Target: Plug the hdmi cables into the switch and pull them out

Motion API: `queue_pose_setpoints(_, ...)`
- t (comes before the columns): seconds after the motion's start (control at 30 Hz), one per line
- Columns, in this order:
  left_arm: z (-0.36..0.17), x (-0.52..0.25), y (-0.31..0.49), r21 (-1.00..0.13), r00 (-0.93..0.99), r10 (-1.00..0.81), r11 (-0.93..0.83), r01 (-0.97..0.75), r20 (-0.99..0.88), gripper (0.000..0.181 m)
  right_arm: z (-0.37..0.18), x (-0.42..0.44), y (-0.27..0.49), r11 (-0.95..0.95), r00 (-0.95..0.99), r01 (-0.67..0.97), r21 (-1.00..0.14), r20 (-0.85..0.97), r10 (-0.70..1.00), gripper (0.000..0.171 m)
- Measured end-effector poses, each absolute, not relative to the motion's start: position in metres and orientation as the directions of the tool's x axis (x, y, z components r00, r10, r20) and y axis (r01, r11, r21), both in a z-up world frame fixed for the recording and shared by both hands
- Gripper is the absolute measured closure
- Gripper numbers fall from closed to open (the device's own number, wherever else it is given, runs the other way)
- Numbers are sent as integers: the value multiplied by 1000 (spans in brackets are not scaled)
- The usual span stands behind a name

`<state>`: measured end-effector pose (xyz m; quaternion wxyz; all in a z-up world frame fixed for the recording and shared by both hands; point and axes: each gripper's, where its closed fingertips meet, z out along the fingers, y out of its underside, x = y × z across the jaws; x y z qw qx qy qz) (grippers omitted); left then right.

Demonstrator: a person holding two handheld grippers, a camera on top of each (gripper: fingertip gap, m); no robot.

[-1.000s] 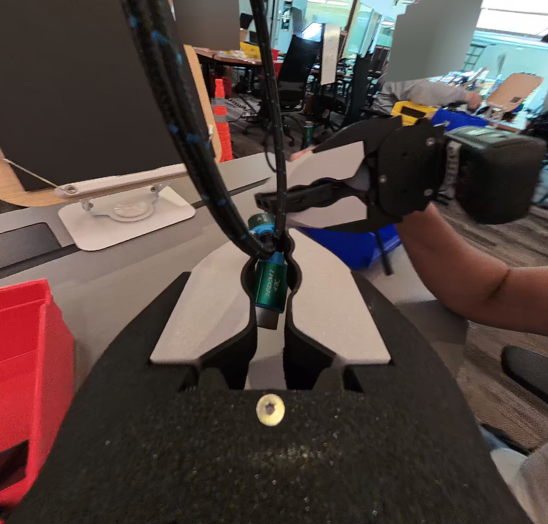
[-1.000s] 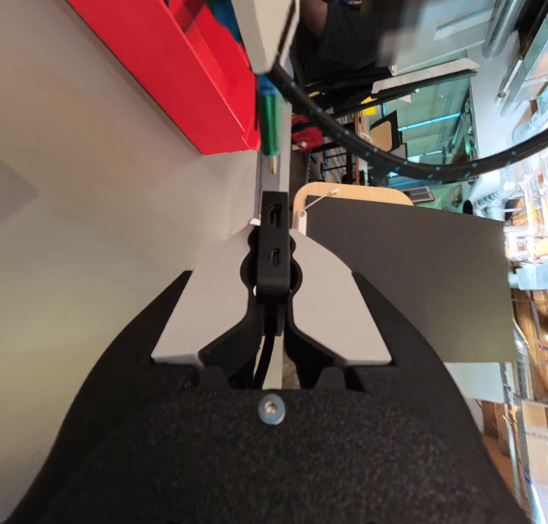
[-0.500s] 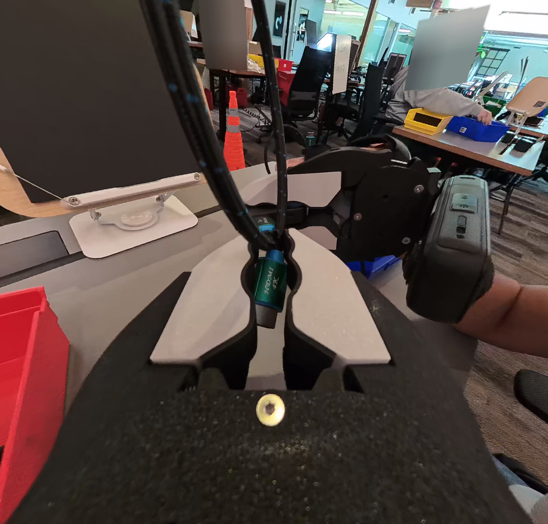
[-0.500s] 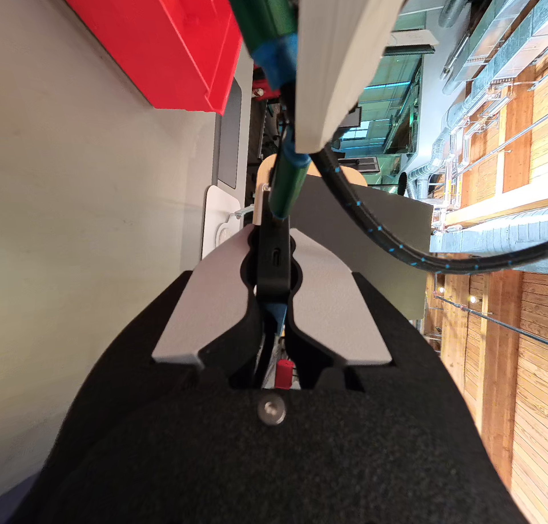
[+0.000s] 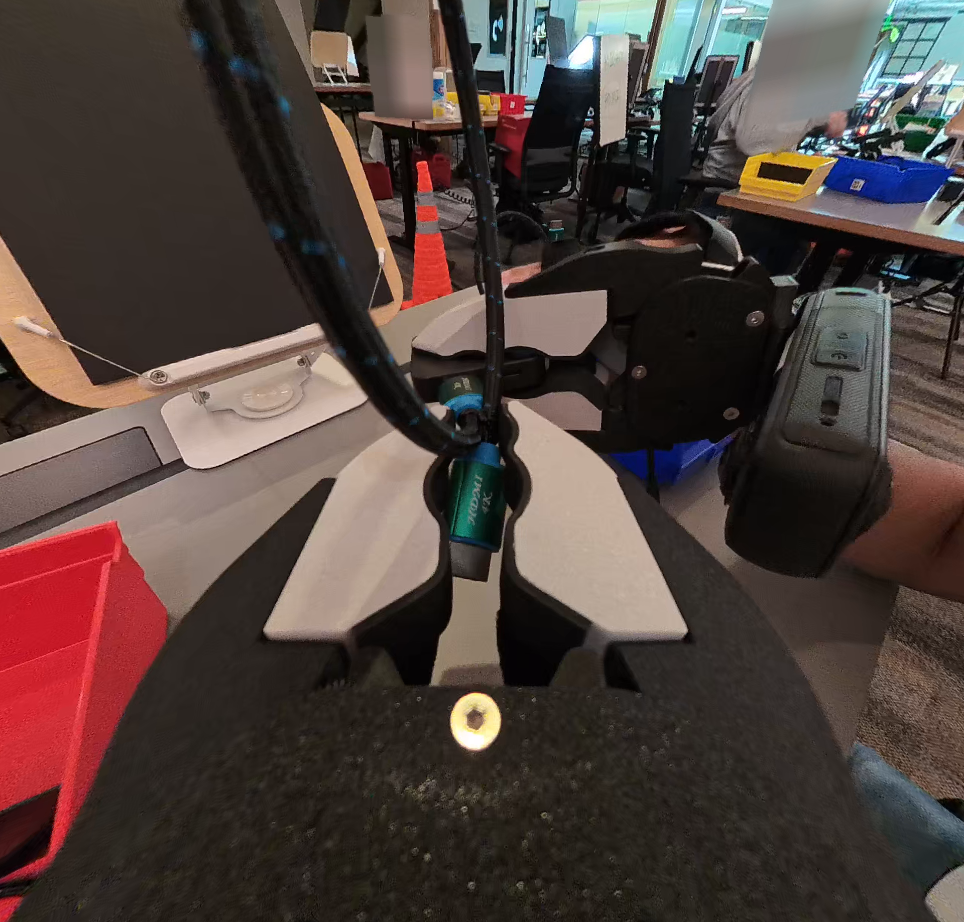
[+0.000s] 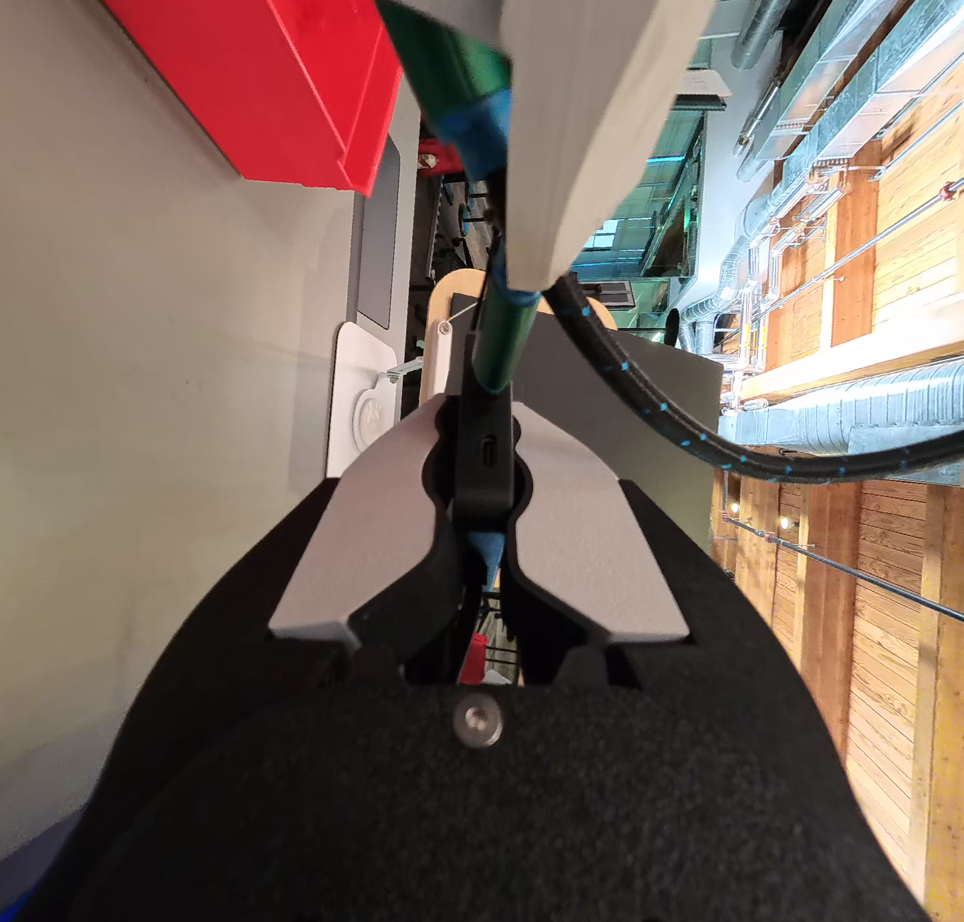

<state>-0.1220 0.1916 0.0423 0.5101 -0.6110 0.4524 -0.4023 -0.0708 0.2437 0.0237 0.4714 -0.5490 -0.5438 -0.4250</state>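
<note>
Left gripper: its jaws are closed on a green plug of a black braided cable, which loops up and away from the fingers. Right gripper: its jaws pinch a small black switch, held edge-on, with a slot-shaped port visible on its facing side. A second green plug meets the far end of the switch; whether it is fully seated cannot be told. In the left wrist view the right gripper lies just beyond the left fingertips, the two nearly touching. Below both lies a grey table, bearing a red bin at left and a white stand that holds a dark board.
</note>
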Motion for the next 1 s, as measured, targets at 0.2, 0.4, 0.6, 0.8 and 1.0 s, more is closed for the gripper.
queue_pose_setpoints(0.2,40,-124,195,-990,303,-953,-56,-126,15,166,19,-73,246,26,67,997,-74,975,210,158)
queue_pose_setpoints(0.4,39,-125,195,-995,367,-930,-14,-98,-23,166,23,-79,246,16,105,994,-110,975,195,158)
queue_pose_setpoints(0.6,32,-121,201,-992,334,-942,-80,-102,42,166,16,-74,251,-14,84,996,-83,974,212,158)
queue_pose_setpoints(0.8,34,-127,197,-981,211,-967,-167,-100,143,164,7,-78,253,49,154,983,-176,943,296,157)
queue_pose_setpoints(1.0,10,-190,186,-986,263,-954,-161,-33,147,131,9,-58,258,-9,197,979,-204,932,304,157)
